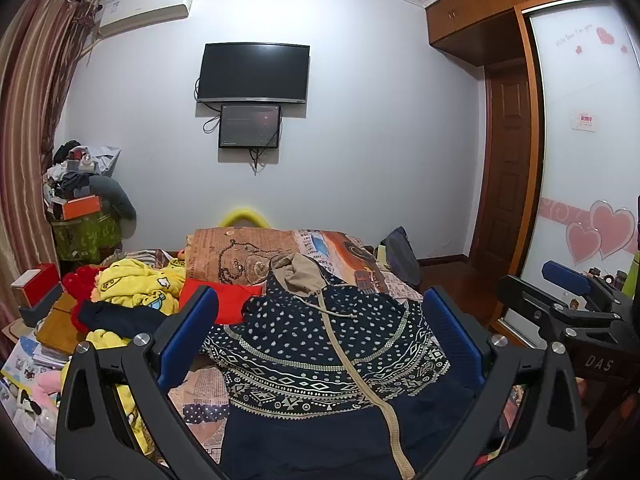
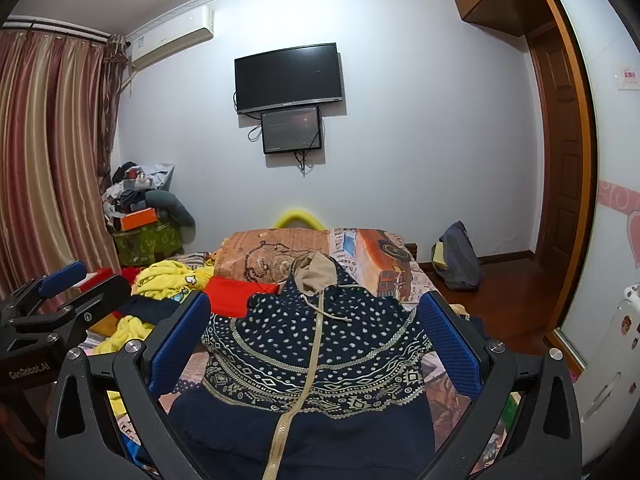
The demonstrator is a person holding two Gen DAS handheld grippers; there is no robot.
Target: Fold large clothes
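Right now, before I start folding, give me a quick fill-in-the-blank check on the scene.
1. Both grippers, left and right, have their jaws ____.
2. The navy patterned hoodie has its zipper ____.
3. The hoodie's hood is coloured ____.
4. The garment left of the hoodie is ____.

Missing: open; closed; tan; yellow

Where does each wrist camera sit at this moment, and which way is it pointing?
Left wrist: sits behind the open left gripper, facing along the bed toward the TV wall; its blue fingers frame the navy patterned hoodie; the right gripper shows at the right edge.
Right wrist: sits behind the open right gripper, facing the same wall, fingers framing the hoodie; the left gripper shows at the left edge.
Shared: hoodie, yellow garment, wall TV, curtains.
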